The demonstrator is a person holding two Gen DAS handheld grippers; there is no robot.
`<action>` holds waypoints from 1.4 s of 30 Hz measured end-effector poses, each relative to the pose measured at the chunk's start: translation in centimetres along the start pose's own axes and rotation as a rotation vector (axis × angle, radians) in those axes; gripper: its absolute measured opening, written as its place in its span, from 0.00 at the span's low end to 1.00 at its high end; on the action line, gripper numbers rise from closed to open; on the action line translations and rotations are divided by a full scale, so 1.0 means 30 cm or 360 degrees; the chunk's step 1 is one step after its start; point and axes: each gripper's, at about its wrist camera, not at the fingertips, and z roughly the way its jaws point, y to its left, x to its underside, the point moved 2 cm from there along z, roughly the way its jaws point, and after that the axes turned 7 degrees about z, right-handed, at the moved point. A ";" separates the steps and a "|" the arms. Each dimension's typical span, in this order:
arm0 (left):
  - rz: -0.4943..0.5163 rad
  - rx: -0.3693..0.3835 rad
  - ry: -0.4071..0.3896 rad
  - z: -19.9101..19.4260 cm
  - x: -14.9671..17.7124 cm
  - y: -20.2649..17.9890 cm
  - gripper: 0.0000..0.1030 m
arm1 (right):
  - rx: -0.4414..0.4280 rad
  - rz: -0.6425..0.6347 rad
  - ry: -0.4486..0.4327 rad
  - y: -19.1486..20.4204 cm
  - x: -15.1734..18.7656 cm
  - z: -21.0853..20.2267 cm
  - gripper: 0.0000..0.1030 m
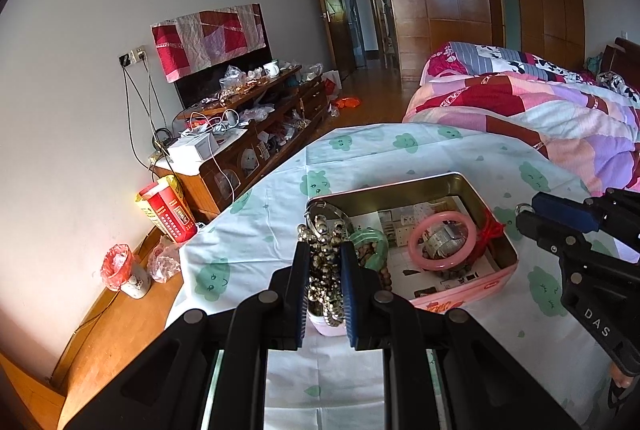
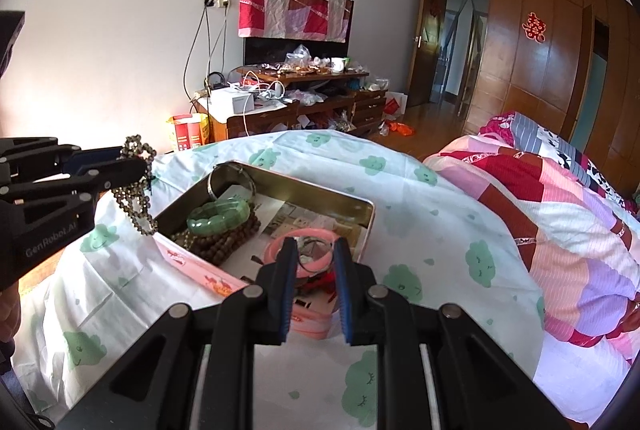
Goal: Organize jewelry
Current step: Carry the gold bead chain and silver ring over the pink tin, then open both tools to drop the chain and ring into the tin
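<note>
An open pink tin (image 1: 460, 300) (image 2: 192, 262) lies on a table with a white cloth. It holds a pink bangle (image 1: 416, 254) (image 2: 272, 248), a green bracelet (image 1: 370, 242) (image 2: 218, 216), brown wooden beads (image 2: 228, 244), a silver bangle (image 2: 230, 173) and a red cord (image 1: 490, 232). My left gripper (image 1: 325, 262) (image 2: 138, 159) is shut on a string of metallic beads (image 1: 325, 278) (image 2: 134, 197) that hangs at the tin's left edge. My right gripper (image 2: 314, 250) (image 1: 524, 216) is slightly open and empty, above the pink bangle at the tin's near end.
A bed (image 2: 560, 209) with a pink patchwork quilt lies to the right of the table. A cluttered wooden TV cabinet (image 2: 304, 101) stands by the far wall. A red carton (image 1: 166, 211) and a small bin (image 1: 120, 270) stand on the floor at the left.
</note>
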 end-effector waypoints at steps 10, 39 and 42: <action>0.0024 -0.0020 0.0027 0.072 -0.042 0.007 0.14 | 0.0006 -0.0005 0.0017 -0.012 -0.038 0.043 0.20; 0.0070 -0.0036 0.0164 0.305 -0.089 -0.013 0.14 | 0.0070 -0.0067 0.0154 0.011 -0.096 0.275 0.20; 0.0070 -0.0031 0.0183 0.320 -0.078 -0.014 0.14 | 0.0075 -0.0065 0.0172 0.009 -0.084 0.290 0.20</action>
